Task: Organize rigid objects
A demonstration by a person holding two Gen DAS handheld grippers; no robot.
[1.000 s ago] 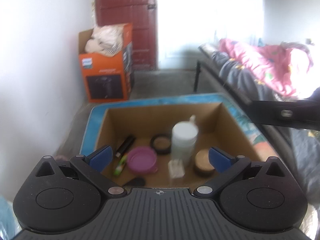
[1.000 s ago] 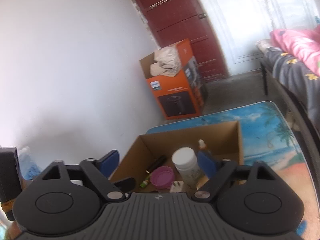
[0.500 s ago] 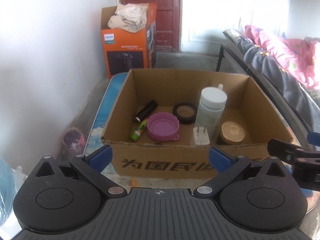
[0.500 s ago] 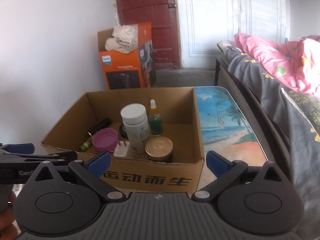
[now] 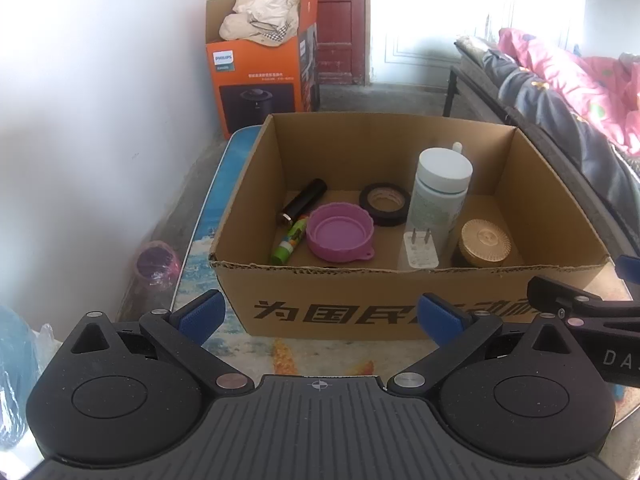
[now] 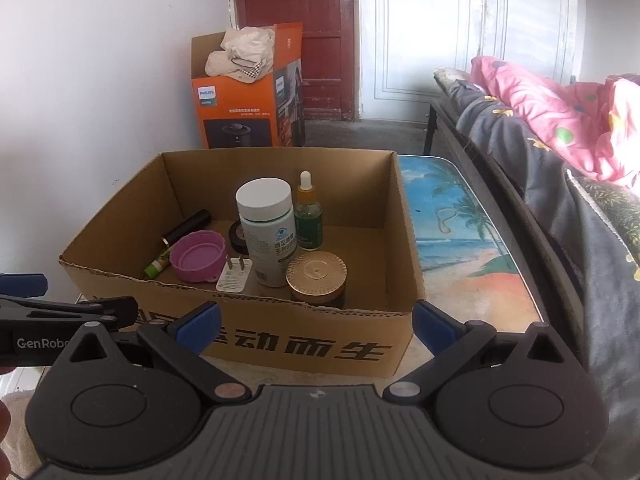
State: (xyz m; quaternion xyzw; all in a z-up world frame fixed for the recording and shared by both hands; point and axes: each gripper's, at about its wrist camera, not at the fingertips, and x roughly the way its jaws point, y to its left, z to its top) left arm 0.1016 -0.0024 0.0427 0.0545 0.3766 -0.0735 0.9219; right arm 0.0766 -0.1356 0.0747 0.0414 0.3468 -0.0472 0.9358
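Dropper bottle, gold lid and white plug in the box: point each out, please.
Dropper bottle (image 6: 308, 220), right wrist view, on its green label.
Gold lid (image 6: 317, 273), right wrist view, centre of its ridged top.
White plug (image 5: 419, 251), left wrist view, on its flat face below the prongs.

The right gripper (image 6: 315, 327) hangs before the cardboard box (image 6: 394, 264), its blue-padded fingers (image 6: 199, 326) spread wide and empty. Inside the box stand a white bottle (image 6: 267, 232) and a green dropper bottle (image 6: 308, 216), with a gold-lidded jar (image 6: 318, 276), white plug (image 6: 235, 275), purple lid (image 6: 197, 255), black tube (image 6: 187, 226) and green stick (image 6: 157, 267). The box sits on a beach-print counter (image 6: 460, 240). The left gripper (image 6: 48, 312) shows at the left edge.
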